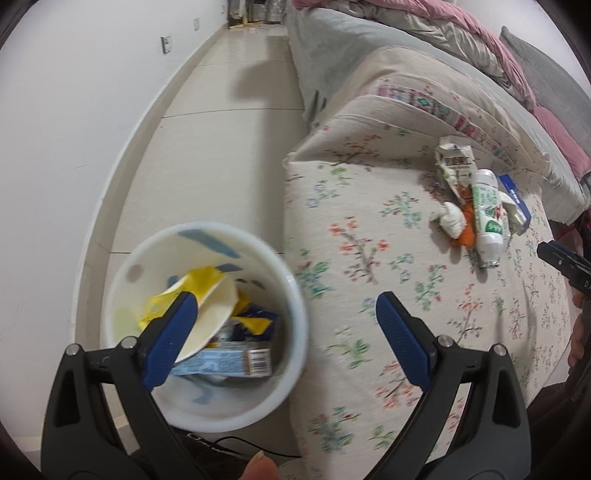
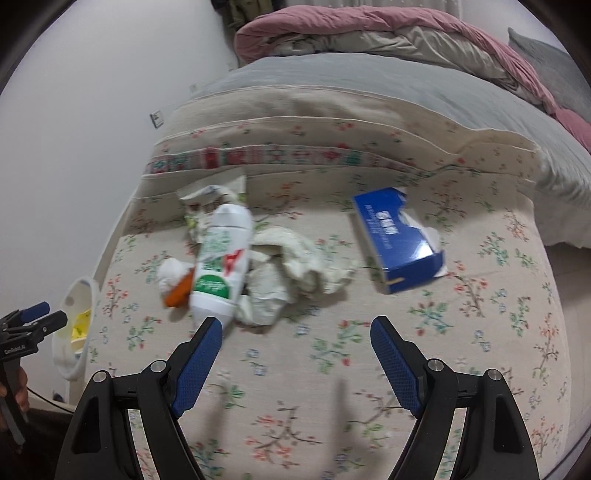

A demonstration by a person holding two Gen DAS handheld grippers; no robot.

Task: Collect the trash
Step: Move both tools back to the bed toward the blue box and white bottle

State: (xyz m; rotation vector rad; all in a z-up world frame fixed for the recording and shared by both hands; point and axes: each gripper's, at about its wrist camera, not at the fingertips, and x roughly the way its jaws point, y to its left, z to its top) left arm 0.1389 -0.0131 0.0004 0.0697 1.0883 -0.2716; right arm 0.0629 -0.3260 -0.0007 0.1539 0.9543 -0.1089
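Note:
A white bin (image 1: 258,406) stands on the floor beside the floral bed and holds a yellow wrapper (image 1: 199,284) and a blue carton (image 1: 221,363). My left gripper (image 1: 286,306) is open and empty above the bin's rim. On the bed lie a white and green bottle (image 2: 221,266), crumpled tissue (image 2: 295,266), an orange scrap (image 2: 177,295), a crumpled wrapper (image 2: 210,195) and a torn blue box (image 2: 399,240). My right gripper (image 2: 295,328) is open and empty, just short of the bottle and tissue. The bin (image 2: 74,325) also shows at the left in the right wrist view.
The floral bedspread (image 2: 332,369) covers the bed's near end. A grey sheet (image 2: 332,85) and a pink quilt (image 2: 369,22) lie farther back. A white wall (image 1: 74,129) and tiled floor (image 1: 221,147) run along the bed's left side. A black cable (image 1: 236,441) lies by the bin.

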